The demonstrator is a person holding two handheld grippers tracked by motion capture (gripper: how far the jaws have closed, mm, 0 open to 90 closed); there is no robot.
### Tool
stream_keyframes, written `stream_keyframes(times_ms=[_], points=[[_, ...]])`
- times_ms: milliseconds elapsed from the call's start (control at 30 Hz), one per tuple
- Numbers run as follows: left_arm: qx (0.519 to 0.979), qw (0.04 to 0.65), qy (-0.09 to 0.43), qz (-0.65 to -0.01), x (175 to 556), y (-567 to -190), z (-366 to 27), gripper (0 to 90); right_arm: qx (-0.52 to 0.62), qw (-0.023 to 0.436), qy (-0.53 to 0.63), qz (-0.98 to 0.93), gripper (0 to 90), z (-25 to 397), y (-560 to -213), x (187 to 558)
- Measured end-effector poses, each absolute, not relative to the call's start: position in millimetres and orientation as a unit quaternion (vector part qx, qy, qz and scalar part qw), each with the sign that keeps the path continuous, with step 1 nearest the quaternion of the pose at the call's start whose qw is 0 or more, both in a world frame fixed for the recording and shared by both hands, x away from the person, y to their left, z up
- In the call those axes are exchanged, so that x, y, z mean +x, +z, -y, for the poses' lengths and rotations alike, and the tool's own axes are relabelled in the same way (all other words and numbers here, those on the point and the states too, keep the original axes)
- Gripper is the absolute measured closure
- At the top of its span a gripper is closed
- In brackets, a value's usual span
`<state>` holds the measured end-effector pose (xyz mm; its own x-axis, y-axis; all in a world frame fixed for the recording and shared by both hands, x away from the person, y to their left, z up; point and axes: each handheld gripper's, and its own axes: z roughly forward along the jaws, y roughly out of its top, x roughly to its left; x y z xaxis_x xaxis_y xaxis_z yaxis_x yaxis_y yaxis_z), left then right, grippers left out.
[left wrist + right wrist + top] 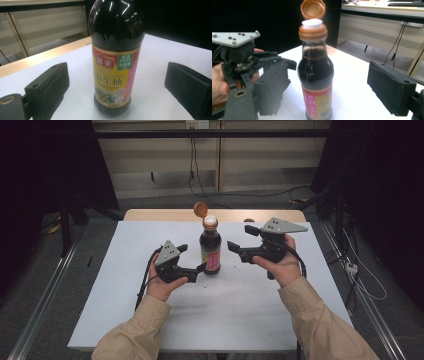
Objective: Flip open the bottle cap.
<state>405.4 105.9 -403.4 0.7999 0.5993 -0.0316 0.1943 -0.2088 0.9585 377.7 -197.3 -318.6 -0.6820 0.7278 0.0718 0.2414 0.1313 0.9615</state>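
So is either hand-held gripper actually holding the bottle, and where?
Nothing is held: the dark glass sauce bottle stands free between the open jaws of both left hand-held gripper and right hand-held gripper.

Both forearms come in from six o'clock in tan sleeves, angled inward toward the middle. The left hand [162,285] grips the left tongs [192,257] from below, thumb side toward three o'clock, its grey plate tilted up. Its jaws stand wide apart, one toward twelve o'clock, the other toward four o'clock. The right hand [281,265] holds the right tongs [241,238] a little higher, toward one o'clock of the left, grey plate on top and nearly level. Its jaws point toward nine o'clock and are also spread wide. In the right gripper view the left tongs [275,68] sit at nine o'clock.
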Motion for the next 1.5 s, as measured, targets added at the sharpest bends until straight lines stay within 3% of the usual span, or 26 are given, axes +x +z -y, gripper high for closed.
stream_keyframes(times_ms=[1500], points=[[0.751,0.578,0.17,-0.27,384.4,-410.9,-168.4,4.9,0.372,0.226,0.548,-0.715,16.7,255.5,-387.6,330.6]])
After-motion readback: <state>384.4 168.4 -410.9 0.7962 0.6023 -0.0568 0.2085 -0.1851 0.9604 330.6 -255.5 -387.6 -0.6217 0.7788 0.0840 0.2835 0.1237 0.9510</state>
